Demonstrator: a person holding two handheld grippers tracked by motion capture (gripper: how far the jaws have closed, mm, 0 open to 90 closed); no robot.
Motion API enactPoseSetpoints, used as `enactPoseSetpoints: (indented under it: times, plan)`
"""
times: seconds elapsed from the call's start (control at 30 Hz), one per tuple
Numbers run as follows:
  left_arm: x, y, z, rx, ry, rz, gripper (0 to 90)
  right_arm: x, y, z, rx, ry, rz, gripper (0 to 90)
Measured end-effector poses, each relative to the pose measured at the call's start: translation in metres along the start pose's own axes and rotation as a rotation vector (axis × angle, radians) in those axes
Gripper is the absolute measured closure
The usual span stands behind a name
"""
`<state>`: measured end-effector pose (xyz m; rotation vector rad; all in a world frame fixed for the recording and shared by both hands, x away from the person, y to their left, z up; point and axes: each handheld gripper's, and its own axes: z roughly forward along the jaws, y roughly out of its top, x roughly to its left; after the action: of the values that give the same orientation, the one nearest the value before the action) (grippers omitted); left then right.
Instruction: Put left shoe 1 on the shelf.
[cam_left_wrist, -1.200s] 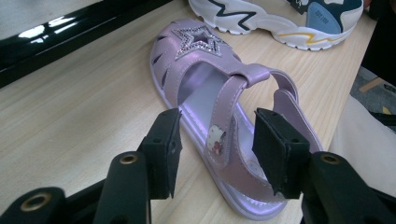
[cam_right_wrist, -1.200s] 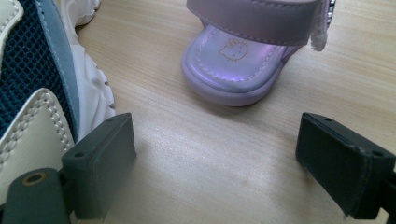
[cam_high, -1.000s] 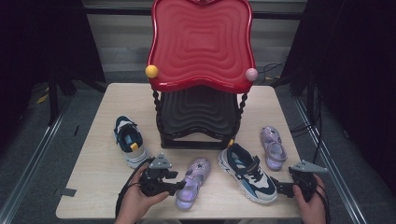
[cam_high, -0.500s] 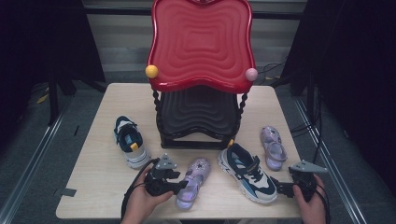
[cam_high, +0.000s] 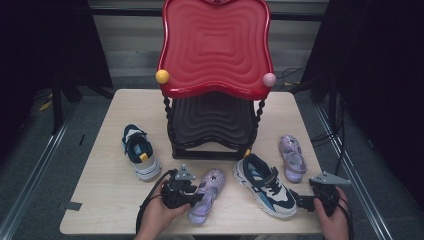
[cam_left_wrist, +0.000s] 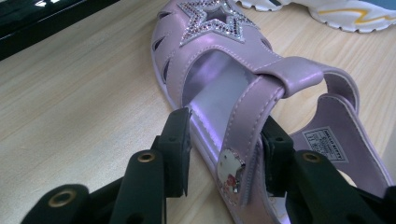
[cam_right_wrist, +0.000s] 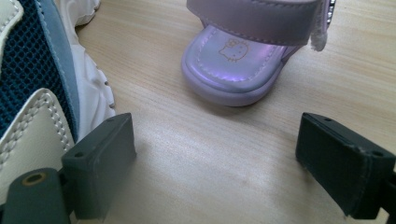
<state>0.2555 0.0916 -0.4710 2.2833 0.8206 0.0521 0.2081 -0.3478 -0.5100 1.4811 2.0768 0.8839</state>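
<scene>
table (cam_high: 125, 200): light wood, rectangular | floor (cam_high: 35, 170): grey | backdrop (cam_high: 45, 45): black curtains both sides | rear wall (cam_high: 130, 40): pale panels | light: even, dim edges

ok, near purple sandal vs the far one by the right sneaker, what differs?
The near sandal sits between the left tool's jaws, which have just been closing on its side wall; the far sandal lies free. The near one angles toe-right towards the rack, the far one toe-left. Shared: both purple, strapped, flat on the table.
</scene>
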Motion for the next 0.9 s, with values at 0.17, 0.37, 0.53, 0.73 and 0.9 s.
enactPoseSetpoints:
  times: [0.17, 0.37, 0.53, 0.73, 0.9]
  plan:
    - [-0.0020, 0.0015, 0.0019, 0.016, 0.006, -0.001, 64.0, 0.0000, 0.0000, 0.0000, 0.000, 0.000, 0.000, 11.2]
    - [-0.0036, 0.0004, 0.0048, 0.003, 0.022, 0.011, 65.3, 0.0000, 0.0000, 0.0000, 0.000, 0.000, 0.000, 11.2]
    - [-0.0041, -0.0001, 0.0055, -0.004, 0.027, 0.003, 68.3, 0.0000, 0.0000, 0.0000, 0.000, 0.000, 0.000, 11.2]
    - [-0.0066, -0.0008, 0.0064, -0.004, 0.035, 0.008, 74.8, 0.0000, 0.0000, 0.0000, 0.000, 0.000, 0.000, 11.2]
    - [-0.0072, -0.0012, 0.0058, -0.005, 0.056, 0.029, 77.7, 0.0000, 0.0000, 0.0000, 0.000, 0.000, 0.000, 11.2]
